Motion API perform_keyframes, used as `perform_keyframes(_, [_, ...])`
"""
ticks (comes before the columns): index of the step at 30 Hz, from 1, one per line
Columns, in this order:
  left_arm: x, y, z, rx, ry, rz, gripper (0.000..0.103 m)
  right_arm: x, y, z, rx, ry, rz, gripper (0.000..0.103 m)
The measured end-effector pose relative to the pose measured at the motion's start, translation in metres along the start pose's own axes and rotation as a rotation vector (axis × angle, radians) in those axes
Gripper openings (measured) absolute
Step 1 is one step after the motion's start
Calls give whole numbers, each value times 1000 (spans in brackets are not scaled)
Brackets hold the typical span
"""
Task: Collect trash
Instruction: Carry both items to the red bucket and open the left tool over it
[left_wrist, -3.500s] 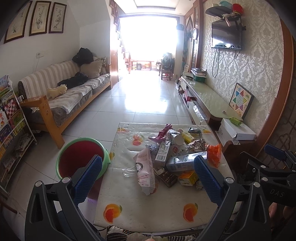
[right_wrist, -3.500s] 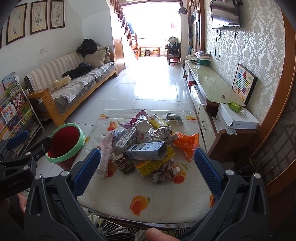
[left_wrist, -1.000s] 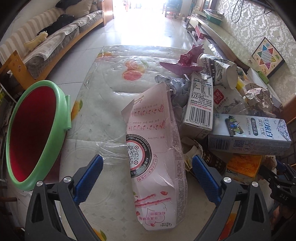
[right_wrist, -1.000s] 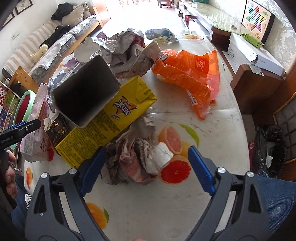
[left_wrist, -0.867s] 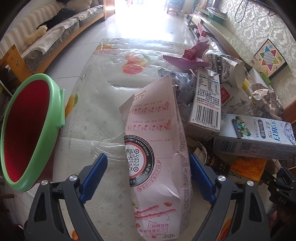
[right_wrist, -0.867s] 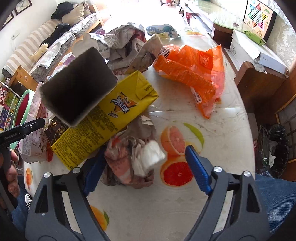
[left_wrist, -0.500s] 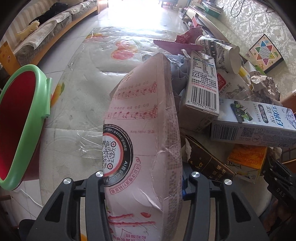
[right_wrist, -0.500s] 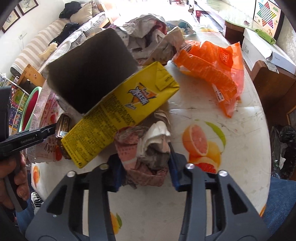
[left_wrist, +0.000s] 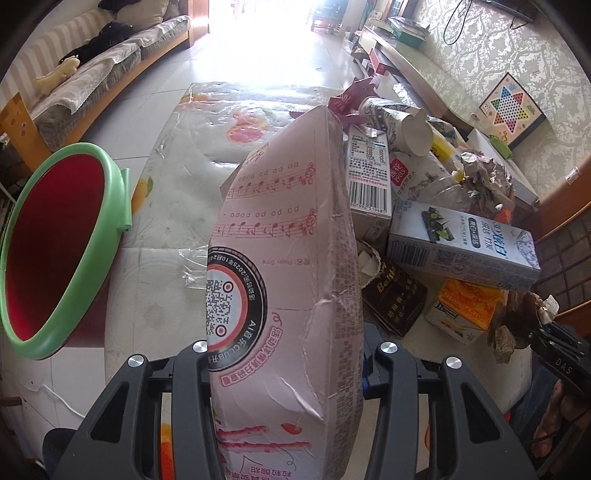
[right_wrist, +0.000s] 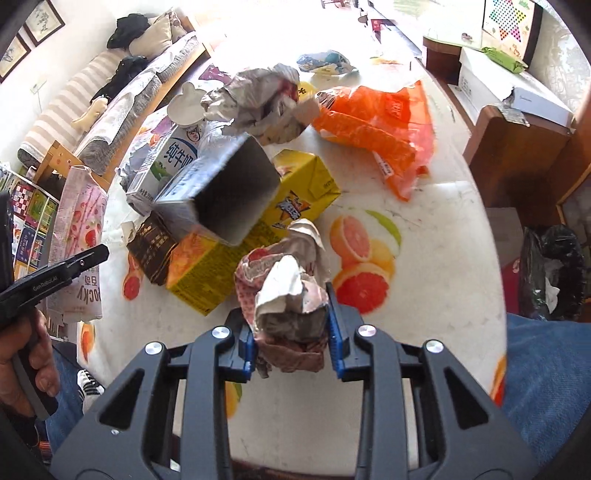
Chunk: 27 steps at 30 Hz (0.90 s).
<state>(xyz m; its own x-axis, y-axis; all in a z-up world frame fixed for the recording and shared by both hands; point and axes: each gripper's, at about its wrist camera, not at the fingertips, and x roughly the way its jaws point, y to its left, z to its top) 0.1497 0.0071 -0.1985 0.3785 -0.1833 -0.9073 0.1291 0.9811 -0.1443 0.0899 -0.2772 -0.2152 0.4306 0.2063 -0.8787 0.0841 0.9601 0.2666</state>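
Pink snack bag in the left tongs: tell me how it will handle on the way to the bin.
The pink snack bag looks creased and dented, so probably thin, light and mostly empty. Its long free end may flop or sway. The left tongs pinch only its lower part, so it might slip.

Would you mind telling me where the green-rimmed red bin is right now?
In the left wrist view the bin sits at the far left, on the floor beside the table, left of the pink bag held in the left gripper.

Both views look steeply down, close over the cluttered worktop (left_wrist: 192, 155). The left view faces the bin (left_wrist: 55, 251) side, the right view the orange bag (right_wrist: 376, 125) side; both share the grey carton (left_wrist: 461, 243).
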Motion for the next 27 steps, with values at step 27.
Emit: perform_keyframes(27, [-171,61,3,-31,-326,11,44,-126,156,53,-292,-387,94,30])
